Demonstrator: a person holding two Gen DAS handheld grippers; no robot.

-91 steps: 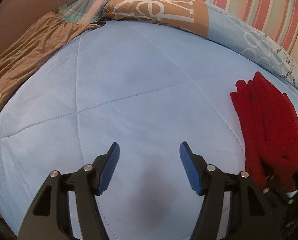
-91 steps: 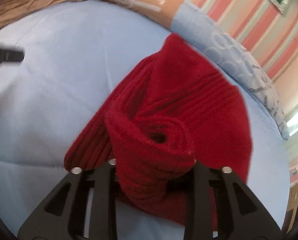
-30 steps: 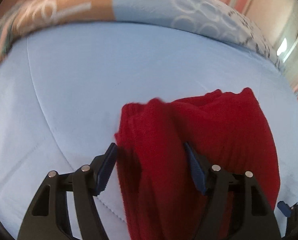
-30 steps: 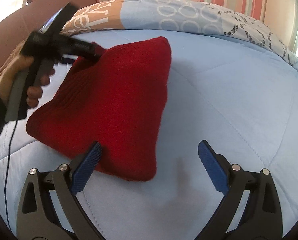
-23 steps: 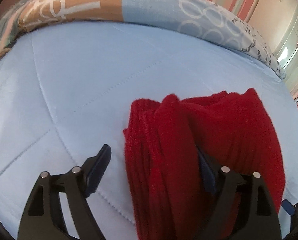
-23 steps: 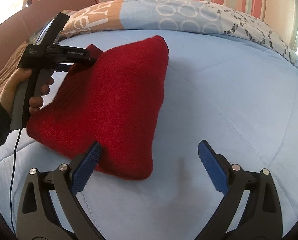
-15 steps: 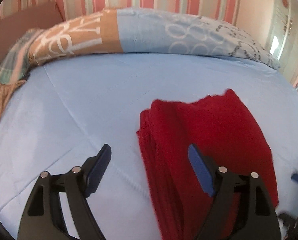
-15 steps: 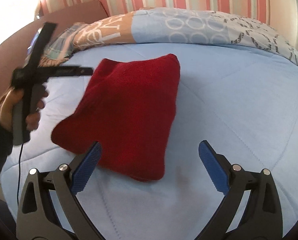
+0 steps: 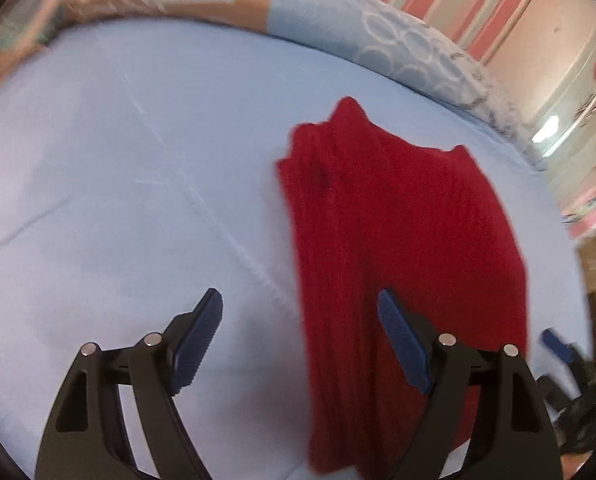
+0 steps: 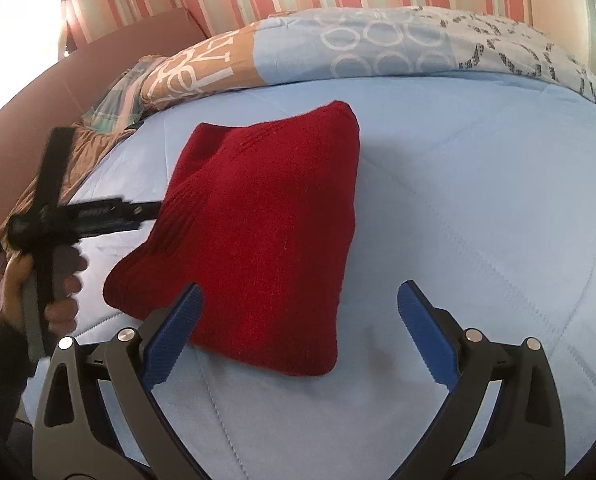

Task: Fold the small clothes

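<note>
A folded red knit garment (image 10: pixel 254 240) lies flat on the light blue quilt (image 10: pixel 478 208). In the left wrist view the garment (image 9: pixel 398 232) lies ahead and to the right. My left gripper (image 9: pixel 300 320) is open and empty, its right finger over the garment's near edge. In the right wrist view the left gripper (image 10: pixel 146 210) sits at the garment's left edge, held by a hand. My right gripper (image 10: pixel 300 312) is open and empty, hovering just in front of the garment's near edge.
A patterned blue and tan duvet roll (image 10: pixel 338 44) lies along the far side of the bed. A brown cloth (image 10: pixel 58 168) and a striped cloth (image 10: pixel 118 104) lie at the far left. A pink headboard (image 10: pixel 118 52) and striped wall stand behind.
Three seconds ago my right gripper held the rolled garment; it let go and backed off. My left gripper moved onto the garment's left edge, then drew back a little. The garment now lies flat.
</note>
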